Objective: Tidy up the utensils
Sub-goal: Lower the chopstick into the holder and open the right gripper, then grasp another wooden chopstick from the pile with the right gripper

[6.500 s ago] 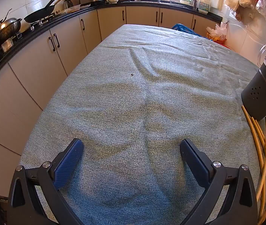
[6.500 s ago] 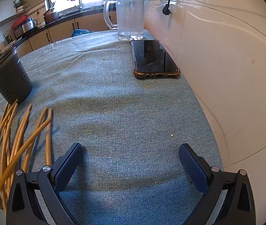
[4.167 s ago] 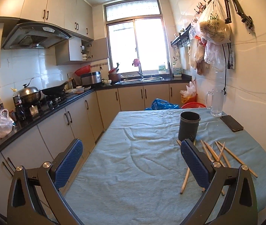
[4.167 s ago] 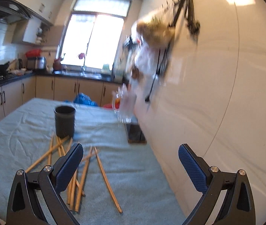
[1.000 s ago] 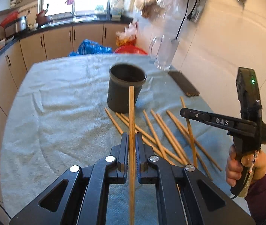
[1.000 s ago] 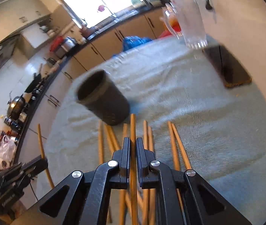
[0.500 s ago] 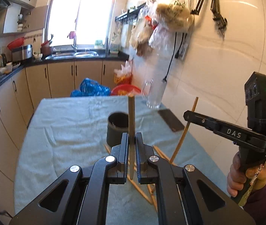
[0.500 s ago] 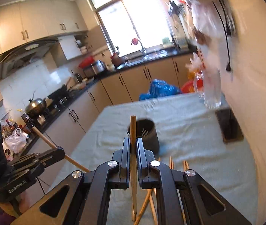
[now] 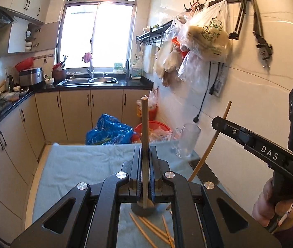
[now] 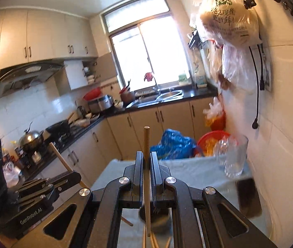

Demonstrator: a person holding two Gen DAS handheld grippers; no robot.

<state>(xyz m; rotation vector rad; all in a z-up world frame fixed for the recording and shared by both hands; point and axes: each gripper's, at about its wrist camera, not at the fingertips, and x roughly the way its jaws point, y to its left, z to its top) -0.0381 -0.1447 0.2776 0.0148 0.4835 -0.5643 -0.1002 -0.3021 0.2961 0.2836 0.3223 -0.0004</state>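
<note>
Though clamped — chopstick (image 9: 145, 150) above holder (image 9: 144, 210)

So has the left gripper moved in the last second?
Yes. The left gripper has swung upward: the dark holder, which sat above its jaws a second ago, now shows below them, and the window fills the top of the view.

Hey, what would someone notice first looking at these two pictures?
Each gripper is shut on one upright chopstick: the left gripper on a chopstick, the right gripper on another, both above the dark holder. More chopsticks lie loose on the blue cloth.
</note>
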